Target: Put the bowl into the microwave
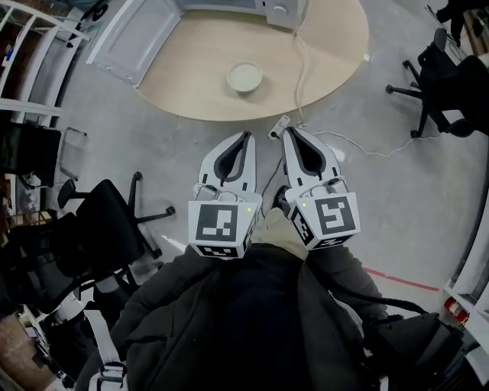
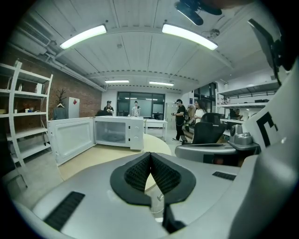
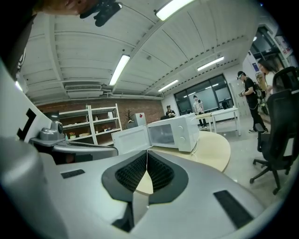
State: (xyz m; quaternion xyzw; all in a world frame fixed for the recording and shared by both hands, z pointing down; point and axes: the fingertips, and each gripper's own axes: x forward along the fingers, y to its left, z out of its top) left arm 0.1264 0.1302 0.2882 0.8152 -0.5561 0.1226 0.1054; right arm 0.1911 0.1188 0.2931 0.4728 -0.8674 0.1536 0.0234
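A pale bowl (image 1: 244,76) sits on the round beige table (image 1: 336,53), well ahead of both grippers. The white microwave (image 1: 280,11) stands at the table's far edge with its door (image 1: 134,37) swung open to the left. My left gripper (image 1: 246,137) and right gripper (image 1: 288,134) hover side by side over the floor, short of the table, both shut with nothing between the pads. The microwave (image 2: 118,132) and its open door (image 2: 70,139) show in the left gripper view. In the right gripper view the microwave (image 3: 175,132) is also ahead. The bowl is hidden in both gripper views.
A white cable (image 1: 304,76) runs off the table to a power strip (image 1: 278,127) on the floor. Black office chairs stand at left (image 1: 107,221) and at right (image 1: 435,84). Shelving (image 2: 23,121) lines the left wall. People (image 2: 180,119) stand in the background.
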